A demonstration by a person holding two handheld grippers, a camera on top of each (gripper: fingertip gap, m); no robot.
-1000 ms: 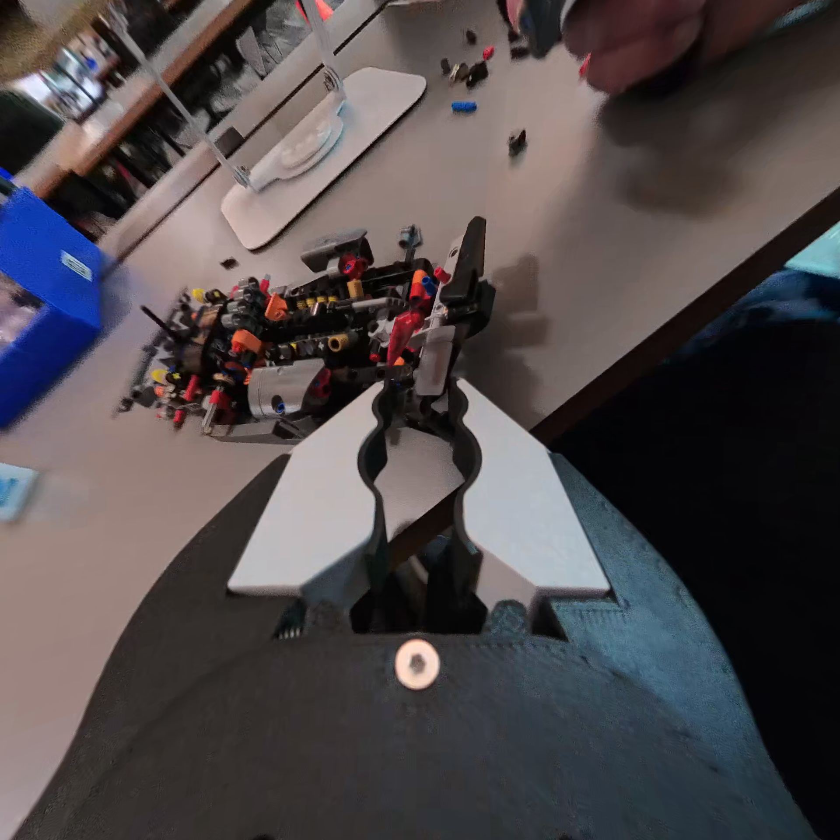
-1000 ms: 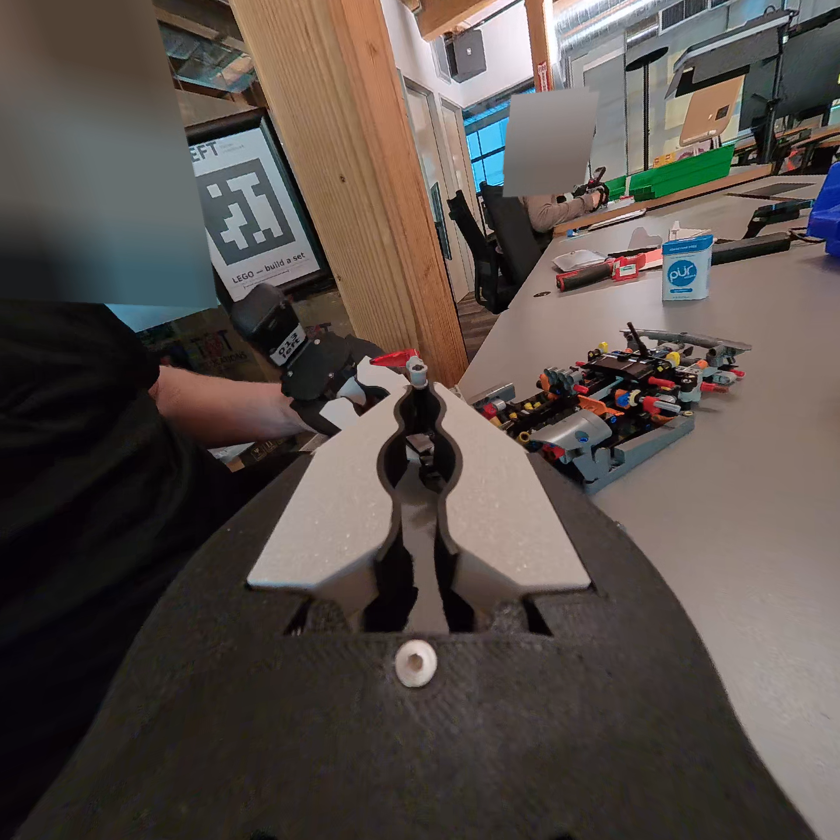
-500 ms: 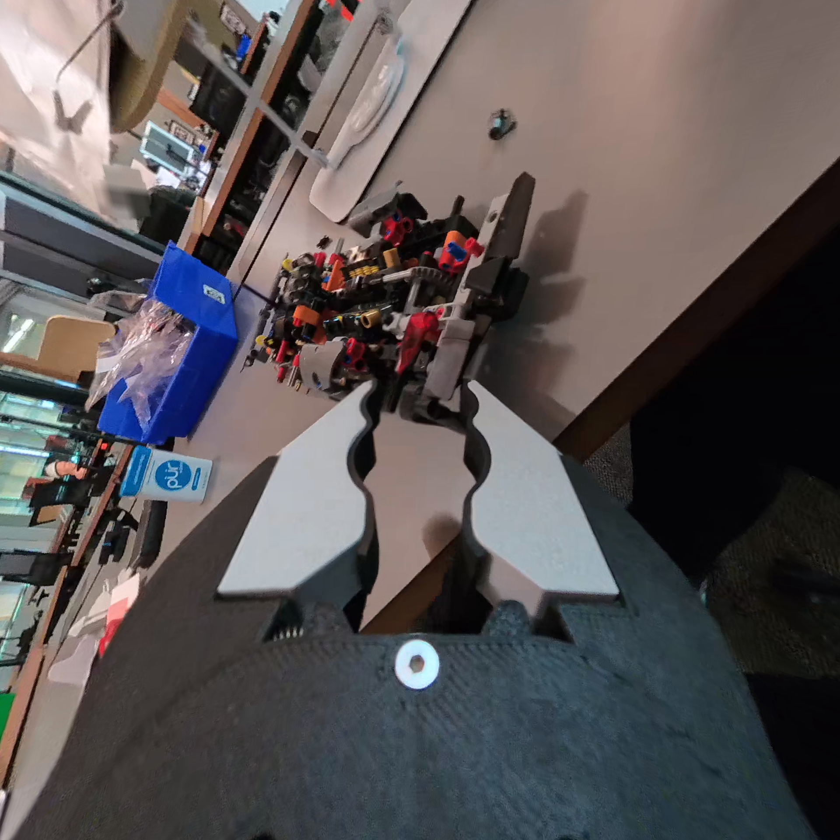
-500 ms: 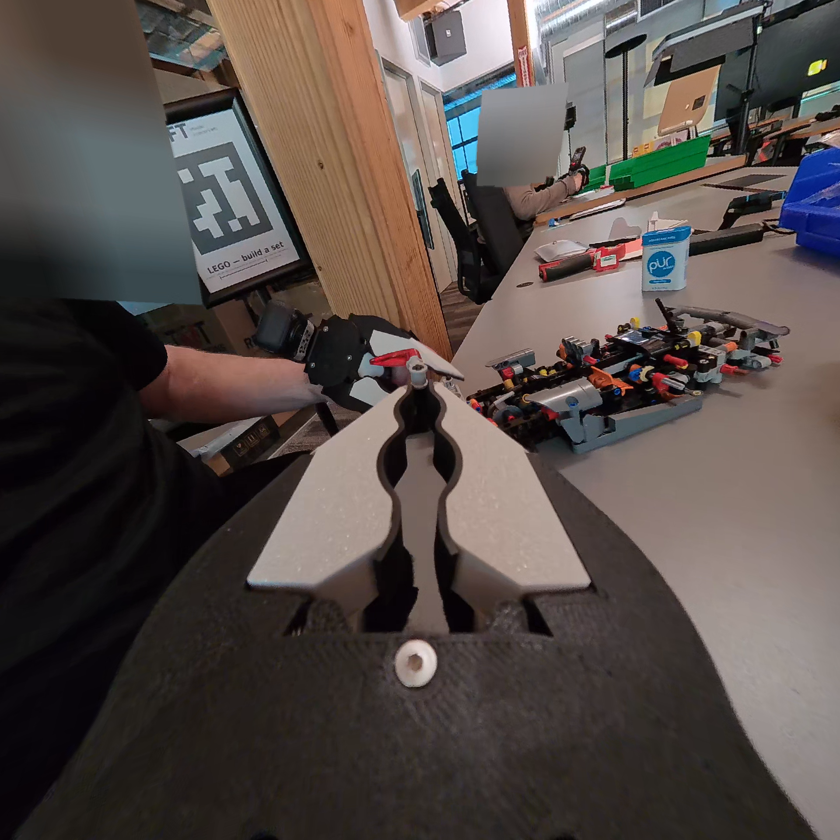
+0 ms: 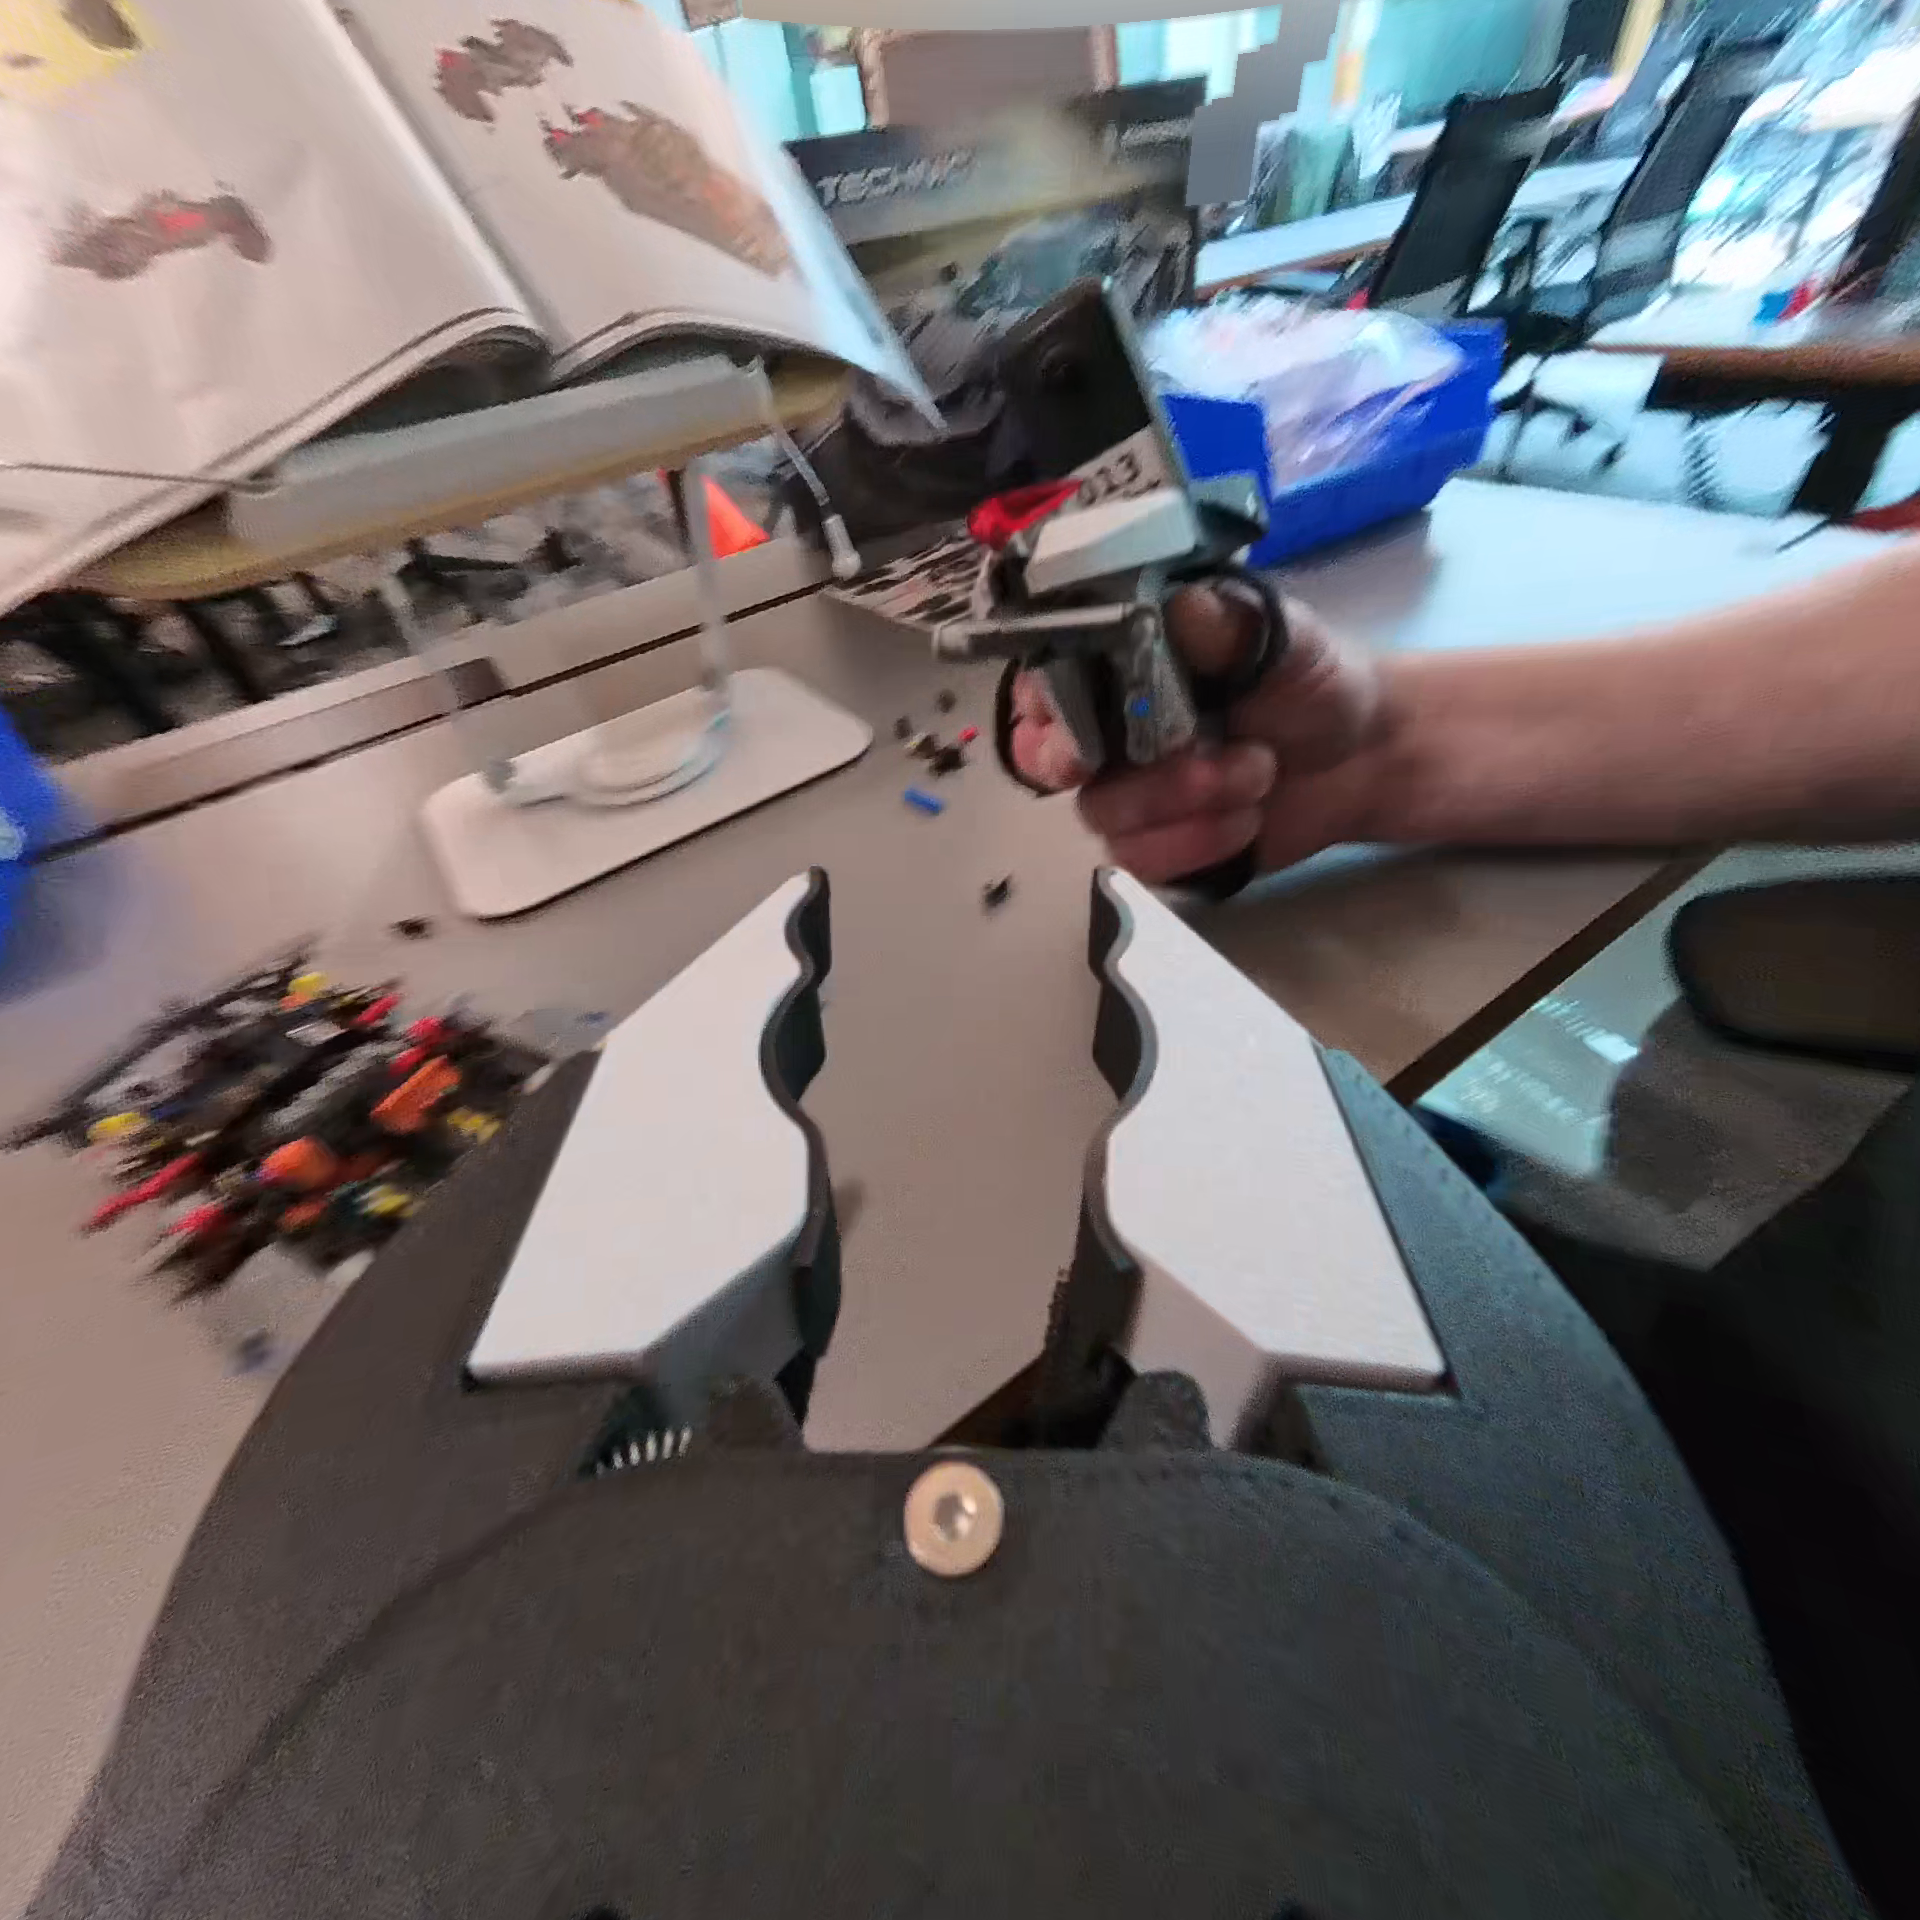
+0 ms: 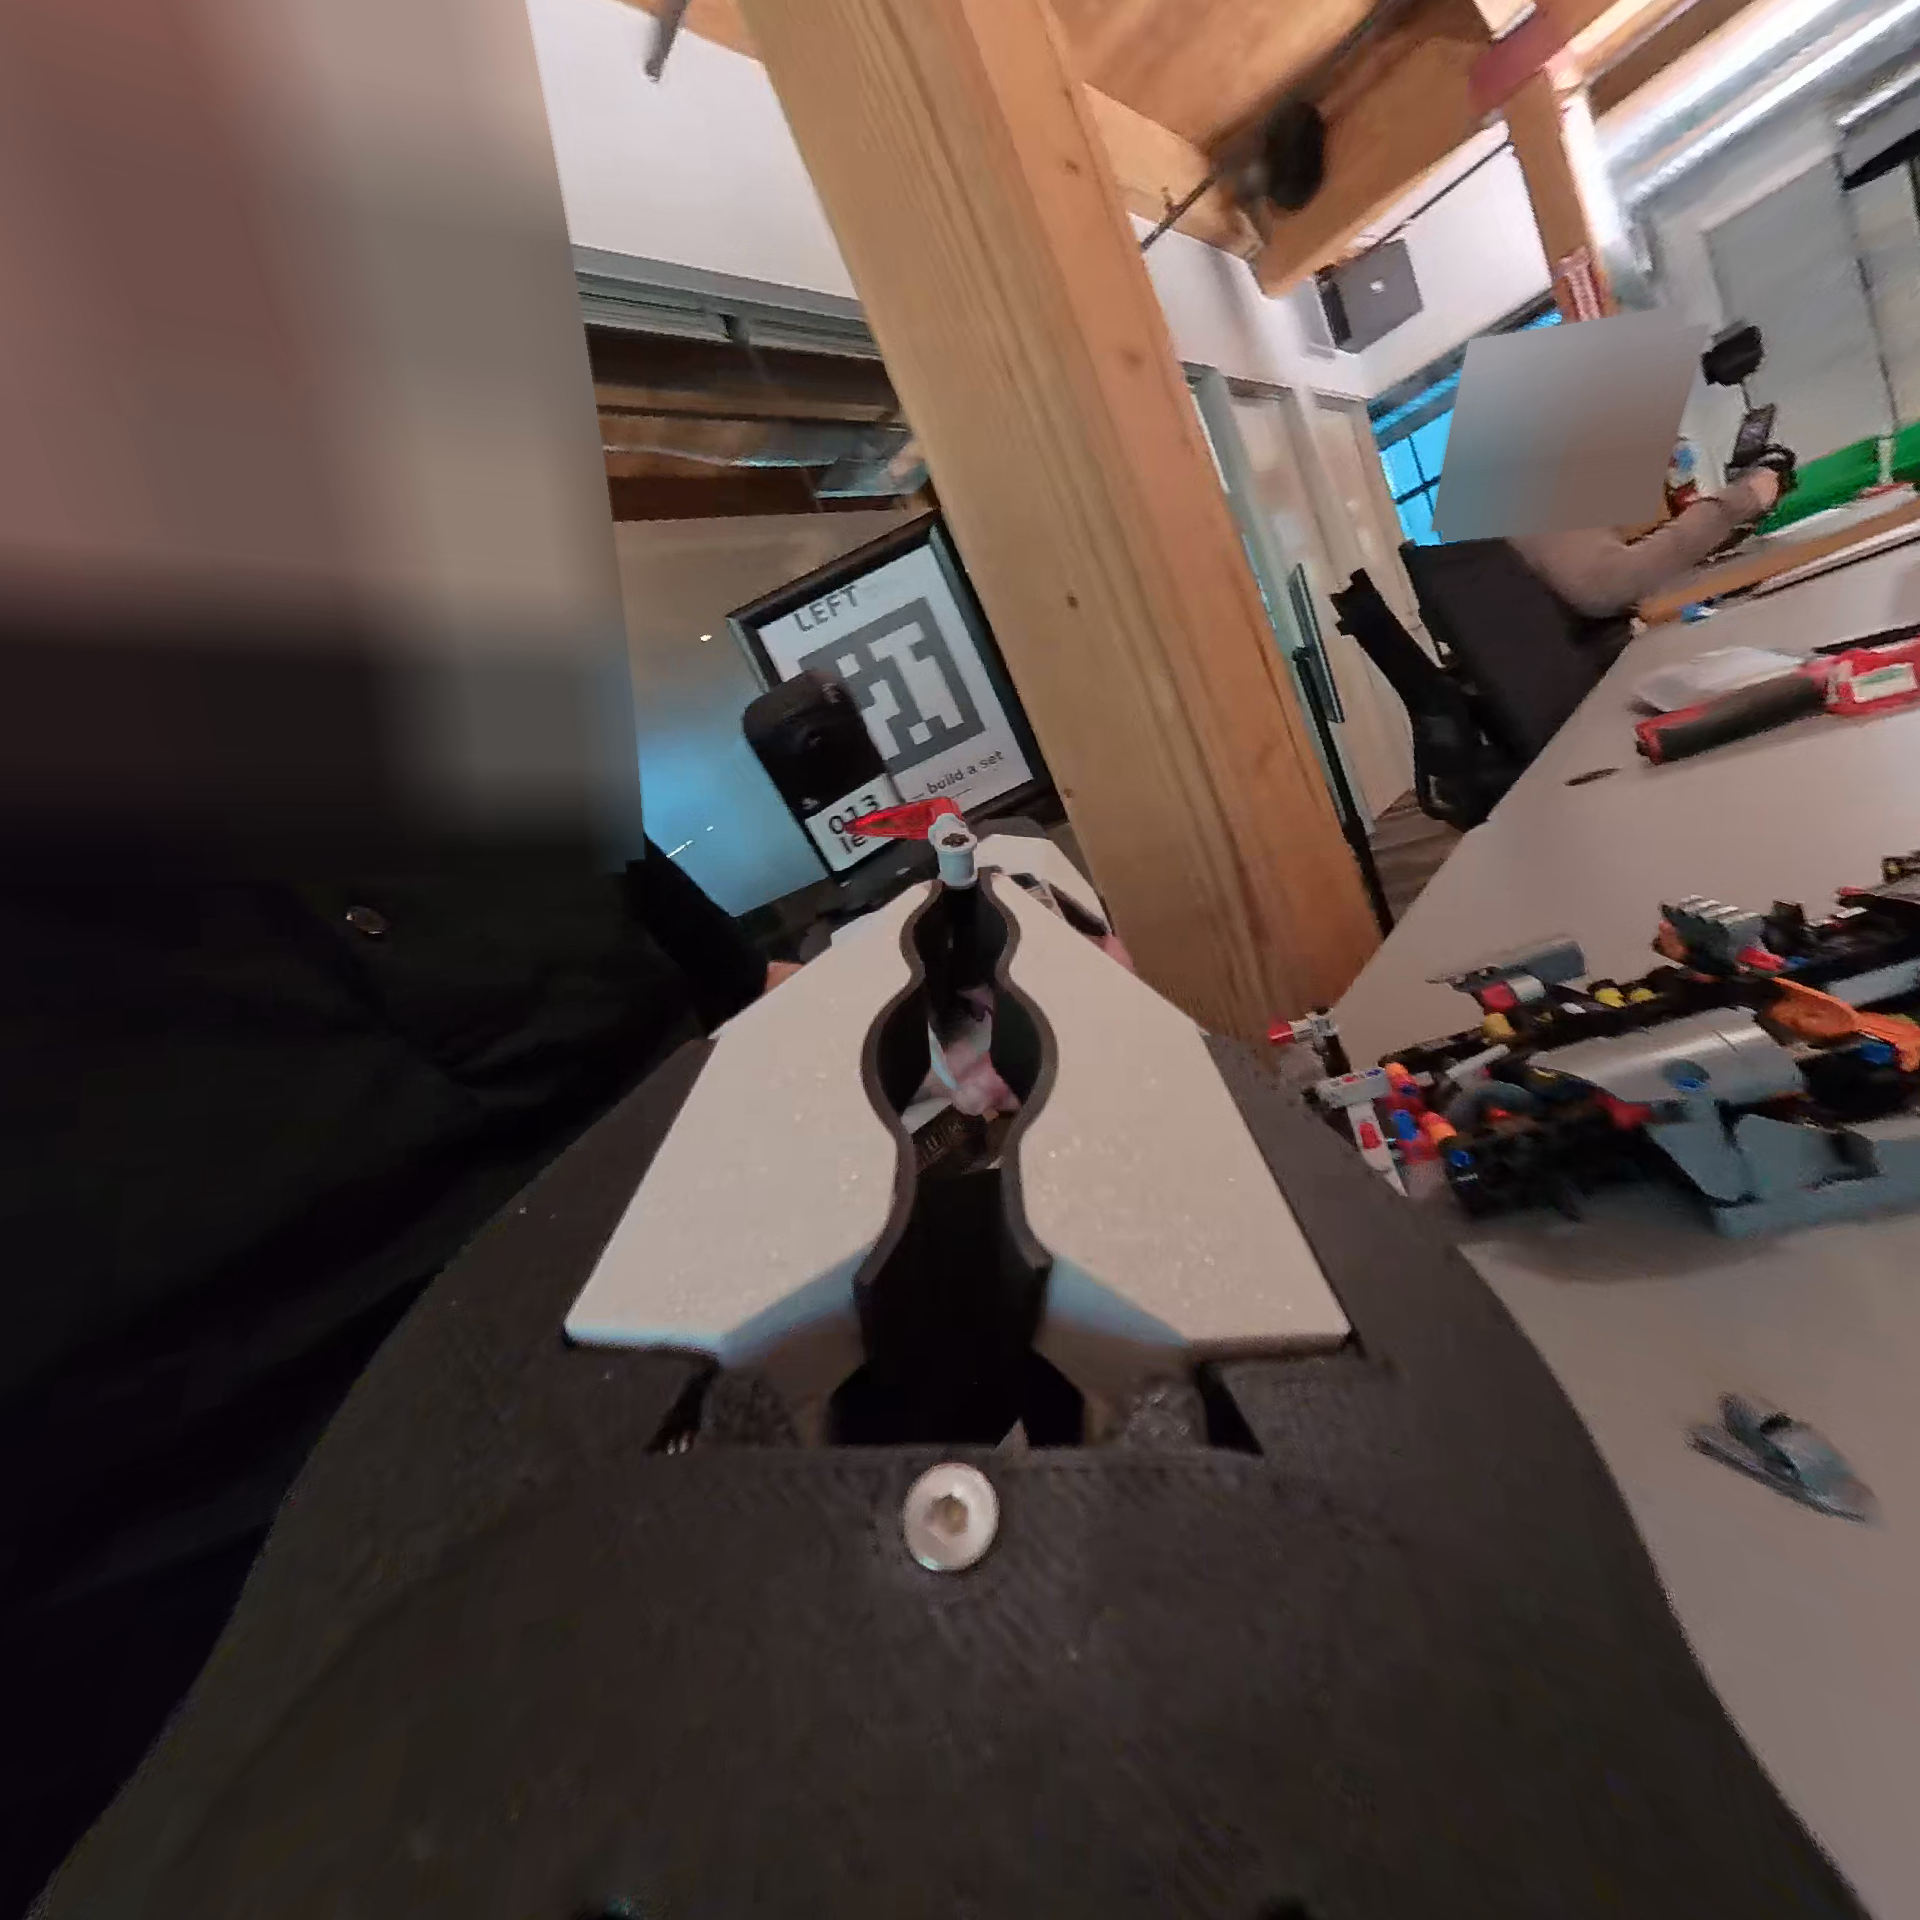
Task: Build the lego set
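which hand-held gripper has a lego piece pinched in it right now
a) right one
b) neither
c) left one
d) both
a: the right hand-held gripper is shut on a small grey and red lego piece sticking out past its tips, while the left hand-held gripper stands wide open with only bare table showing between its fingers.
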